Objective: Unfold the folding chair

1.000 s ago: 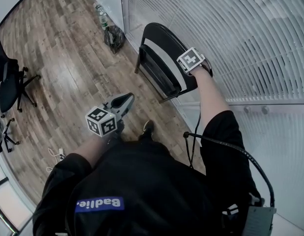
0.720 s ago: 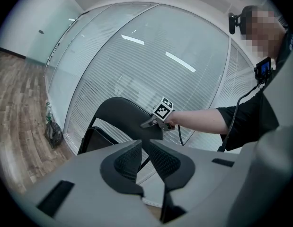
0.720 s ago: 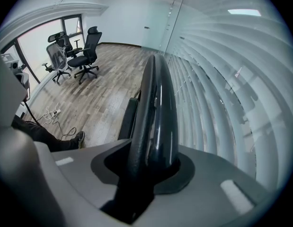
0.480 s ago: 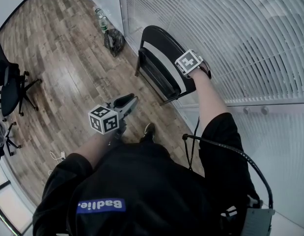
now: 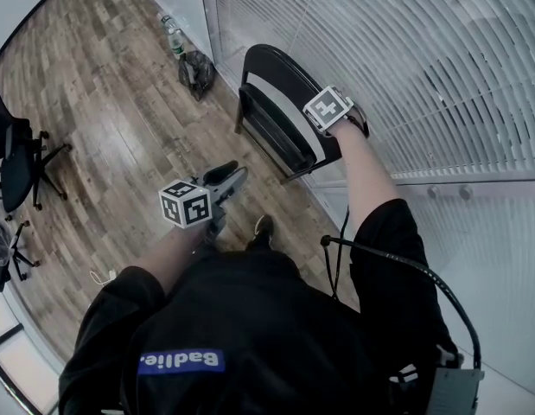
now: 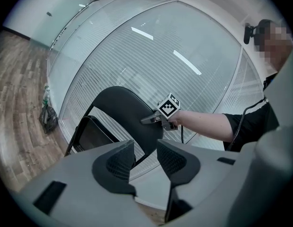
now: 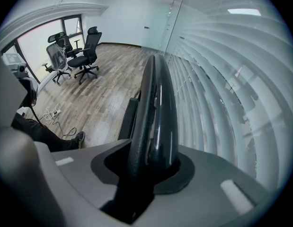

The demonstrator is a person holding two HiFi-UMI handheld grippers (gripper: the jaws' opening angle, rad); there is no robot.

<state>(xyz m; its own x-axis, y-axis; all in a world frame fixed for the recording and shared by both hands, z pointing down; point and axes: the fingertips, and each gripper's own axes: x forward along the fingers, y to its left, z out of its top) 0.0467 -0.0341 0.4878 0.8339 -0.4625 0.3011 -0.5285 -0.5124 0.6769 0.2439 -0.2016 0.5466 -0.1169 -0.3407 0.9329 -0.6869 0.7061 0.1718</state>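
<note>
Black chair (image 5: pixel 284 76) is folded and leans upright against the blinds (image 5: pixel 423 59), seat flat to the backrest. Right gripper (image 7: pixel 148 167) is clamped on the chair's top edge, unmoved since a second ago. Left gripper (image 6: pixel 146 157): jaws have just been opening from shut, now apart with nothing between them. It has eased in and down toward the chair's front and is not touching. Judgement: left is readying for the seat or frame; unfolding proper not yet begun.
</note>
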